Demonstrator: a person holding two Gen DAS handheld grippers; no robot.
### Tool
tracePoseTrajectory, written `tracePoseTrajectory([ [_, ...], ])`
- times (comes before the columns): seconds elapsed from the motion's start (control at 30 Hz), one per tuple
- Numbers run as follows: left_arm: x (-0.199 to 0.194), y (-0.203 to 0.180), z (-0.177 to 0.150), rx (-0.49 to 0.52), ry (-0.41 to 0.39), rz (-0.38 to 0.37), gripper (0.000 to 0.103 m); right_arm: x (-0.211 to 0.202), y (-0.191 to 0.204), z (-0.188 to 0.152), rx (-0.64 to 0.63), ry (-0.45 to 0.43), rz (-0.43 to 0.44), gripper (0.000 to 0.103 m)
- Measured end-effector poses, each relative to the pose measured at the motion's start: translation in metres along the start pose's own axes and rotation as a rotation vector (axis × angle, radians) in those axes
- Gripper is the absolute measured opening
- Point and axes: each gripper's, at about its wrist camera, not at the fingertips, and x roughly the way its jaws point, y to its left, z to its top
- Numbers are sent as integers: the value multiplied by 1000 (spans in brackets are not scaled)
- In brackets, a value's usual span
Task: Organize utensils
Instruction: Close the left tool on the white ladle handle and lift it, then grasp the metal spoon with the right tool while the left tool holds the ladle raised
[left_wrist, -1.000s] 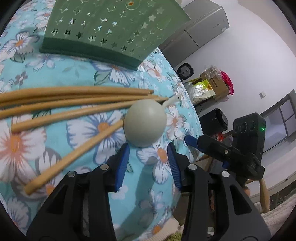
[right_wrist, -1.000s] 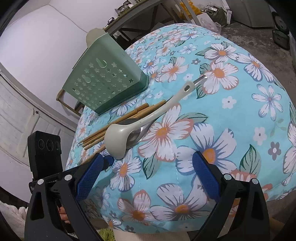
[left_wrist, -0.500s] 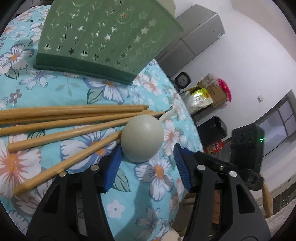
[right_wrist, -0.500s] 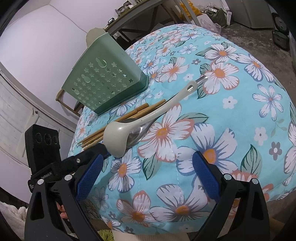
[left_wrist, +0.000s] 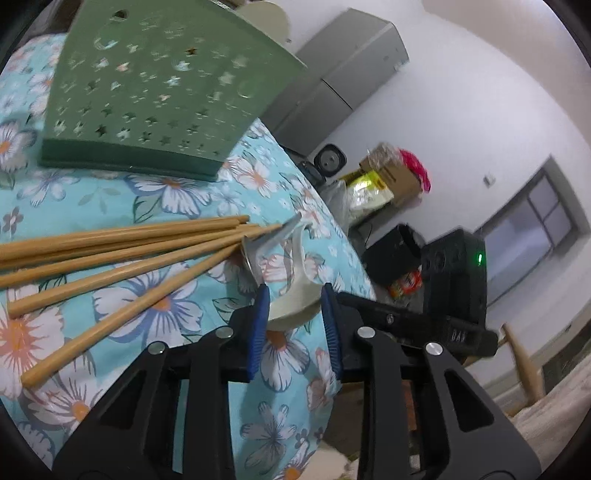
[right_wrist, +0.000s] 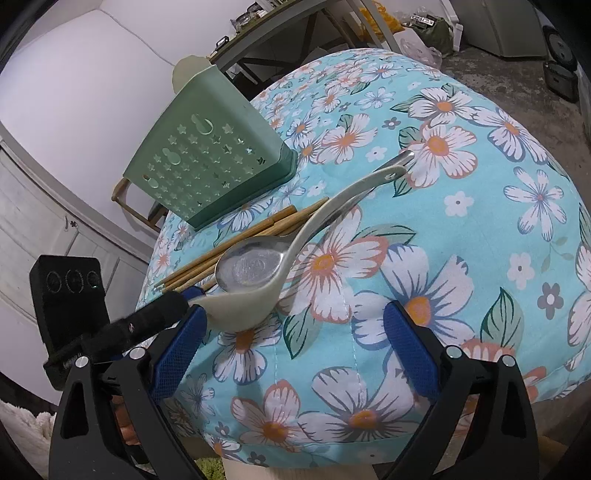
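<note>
Left gripper (left_wrist: 293, 308): blue pads closed on the bowl of the pale ceramic spoon (left_wrist: 293, 306), lower centre of the left wrist view.
Ceramic spoon: bowl clamped and tilted up; handle (right_wrist: 369, 181) runs toward upper right in the right wrist view.
Metal spoon (right_wrist: 251, 266): lies just behind the ceramic bowl, on the floral cloth (right_wrist: 461, 258).
Chopsticks (left_wrist: 122, 254): fanned across the left of the frame, tips beside the spoons.
Green holder (left_wrist: 159, 85): upper left, lying on its side.
Right gripper (right_wrist: 295, 349): jaws wide apart, holding nothing, near the cloth edge.
</note>
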Motion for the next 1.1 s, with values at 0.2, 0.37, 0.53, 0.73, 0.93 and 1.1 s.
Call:
tracePoseTrajectory([
  [0.2,-1,-9,-7,75,36,30,23,-4,-7,0,32,1,22,84],
  [0.37,-6,-16,-13,140,47,73,23,-11,-19,0,98,2,60,74],
  [0.53,-10,-18,-15,149,57,90,23,-13,-20,-3,120,12,78,65],
  [0.73,-7,-12,-16,63,109,63,31,-9,-20,-9,137,34,96,51],
  [0.93,6,4,-15,-132,141,-53,32,0,-29,-13,198,56,133,31],
  [1.1,20,15,-16,-236,162,-64,32,4,-39,-14,253,56,174,26],
])
